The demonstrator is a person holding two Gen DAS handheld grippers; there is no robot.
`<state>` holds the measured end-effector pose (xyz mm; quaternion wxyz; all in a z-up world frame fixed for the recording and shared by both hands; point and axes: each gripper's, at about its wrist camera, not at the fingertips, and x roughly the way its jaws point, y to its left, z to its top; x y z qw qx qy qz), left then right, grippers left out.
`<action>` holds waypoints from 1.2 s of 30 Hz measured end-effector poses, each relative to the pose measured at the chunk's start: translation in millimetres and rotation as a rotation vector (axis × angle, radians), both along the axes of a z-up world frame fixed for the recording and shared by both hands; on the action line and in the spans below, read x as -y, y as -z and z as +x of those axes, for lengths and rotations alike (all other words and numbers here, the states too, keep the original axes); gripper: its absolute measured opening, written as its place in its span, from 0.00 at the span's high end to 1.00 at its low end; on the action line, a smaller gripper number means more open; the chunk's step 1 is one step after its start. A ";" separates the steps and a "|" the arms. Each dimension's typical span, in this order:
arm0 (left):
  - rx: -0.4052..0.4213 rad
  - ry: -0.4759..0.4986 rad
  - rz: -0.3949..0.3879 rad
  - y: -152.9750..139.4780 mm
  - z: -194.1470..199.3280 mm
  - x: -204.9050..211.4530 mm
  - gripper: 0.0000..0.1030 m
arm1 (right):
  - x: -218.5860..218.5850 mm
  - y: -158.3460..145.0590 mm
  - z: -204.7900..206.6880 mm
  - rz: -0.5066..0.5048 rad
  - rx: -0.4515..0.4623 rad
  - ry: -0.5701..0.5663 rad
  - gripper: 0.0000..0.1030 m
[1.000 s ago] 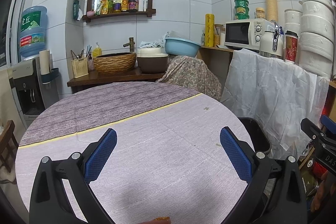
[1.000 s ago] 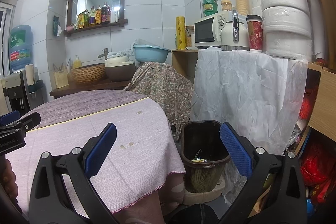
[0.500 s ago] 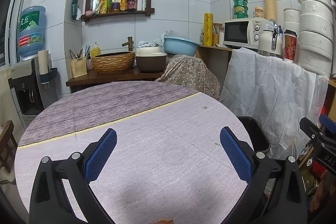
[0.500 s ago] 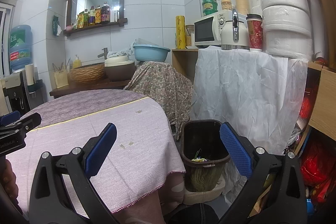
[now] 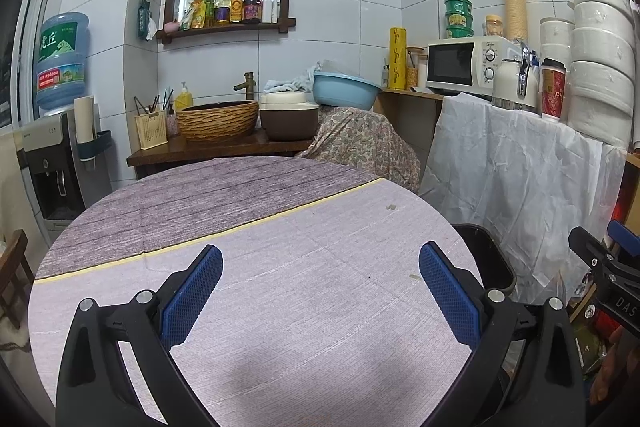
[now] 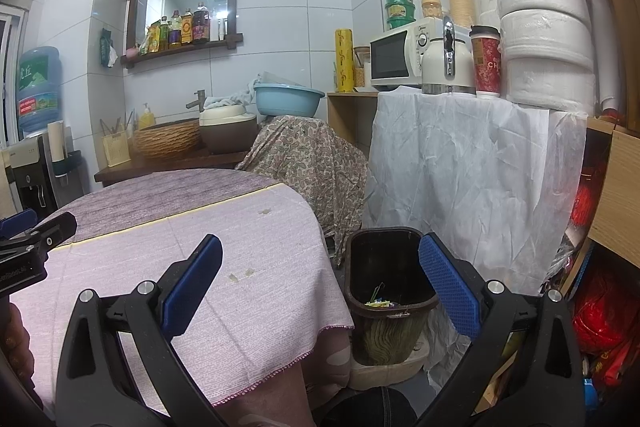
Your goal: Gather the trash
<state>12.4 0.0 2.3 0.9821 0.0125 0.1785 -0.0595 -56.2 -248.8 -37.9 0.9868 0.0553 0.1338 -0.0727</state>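
A dark brown trash bin (image 6: 386, 291) stands on the floor at the right edge of the round table (image 6: 248, 227), with colourful scraps at its bottom; its rim also shows in the left wrist view (image 5: 490, 259). My left gripper (image 5: 320, 281) is open and empty above the pale tablecloth (image 5: 300, 287). My right gripper (image 6: 320, 281) is open and empty, hovering over the table edge and the bin. Small stains (image 6: 240, 275) mark the cloth. The other gripper shows at each view's side.
A white-draped shelf (image 6: 460, 167) with a microwave (image 6: 400, 59), kettle and cups stands behind the bin. A patterned cloth covers something (image 6: 308, 155) by the table. A counter with a woven basin (image 5: 218, 119) and a water dispenser (image 5: 52, 155) are at the back left.
The orange bit at the bottom edge of the left wrist view is out of sight now. Both grippers stay open and nearly still.
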 end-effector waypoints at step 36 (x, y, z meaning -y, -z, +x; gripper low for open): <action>-0.012 0.009 0.004 2.2 2.0 1.2 0.05 | 0.0 -0.9 0.5 -0.004 -0.006 -0.003 0.06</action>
